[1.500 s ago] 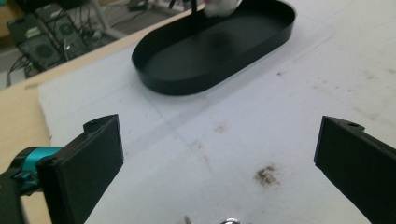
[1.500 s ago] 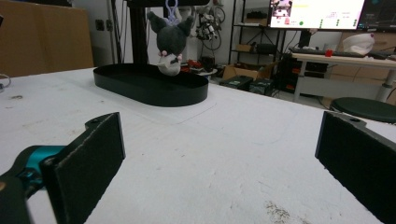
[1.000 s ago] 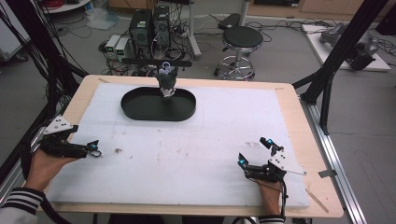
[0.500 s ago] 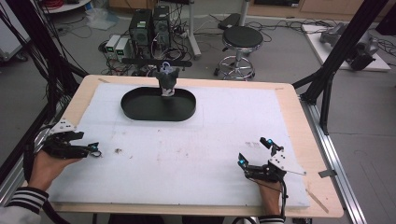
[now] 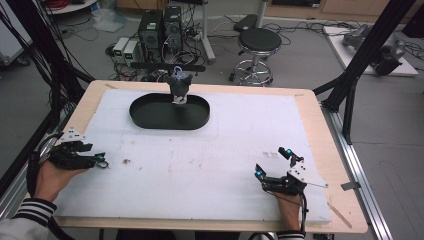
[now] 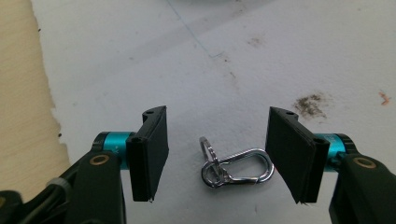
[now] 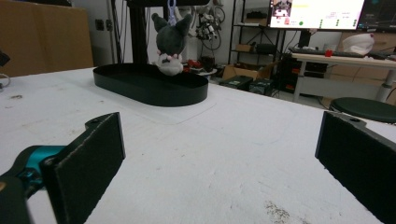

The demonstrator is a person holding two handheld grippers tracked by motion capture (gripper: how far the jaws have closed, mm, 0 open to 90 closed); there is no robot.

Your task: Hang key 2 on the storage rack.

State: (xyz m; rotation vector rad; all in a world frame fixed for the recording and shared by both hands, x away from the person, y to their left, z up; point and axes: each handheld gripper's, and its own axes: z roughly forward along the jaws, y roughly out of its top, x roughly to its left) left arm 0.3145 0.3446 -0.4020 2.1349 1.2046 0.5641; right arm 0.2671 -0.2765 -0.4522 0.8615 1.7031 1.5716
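Carabiner clip (image 6: 236, 166), silver, with a small ring attached at one end, lies flat on the white mat (image 5: 235, 145) that covers the counter (image 5: 312, 107). In the left gripper view the clip sits between the two black jaws of the left tool (image 6: 229, 156). The jaws have just been closing, yet they stand apart: the far end of the clip lies just beside one pad (image 6: 289, 149), possibly touching it, while a clear gap separates the ring from the other pad. The clip is not clamped.

In the high view the left tool (image 5: 100, 161) rests low at the near left edge of the mat, held by the left hand (image 5: 52, 177), whose sleeve is striped. A dark stain (image 5: 126, 161) marks the mat just beside the jaw tips.

The right tool (image 5: 272, 162) rests on the mat at the near right, well apart from the left one, with the right hand (image 5: 290, 207) behind it. Its jaws are spread wide, and the right gripper view shows bare mat between them.

A black oval tray (image 5: 170, 112) stands at the far side of the counter. A grey plush toy (image 5: 179, 86) hangs over the tray's far rim from a black bar. Whether the toy touches the tray cannot be determined.
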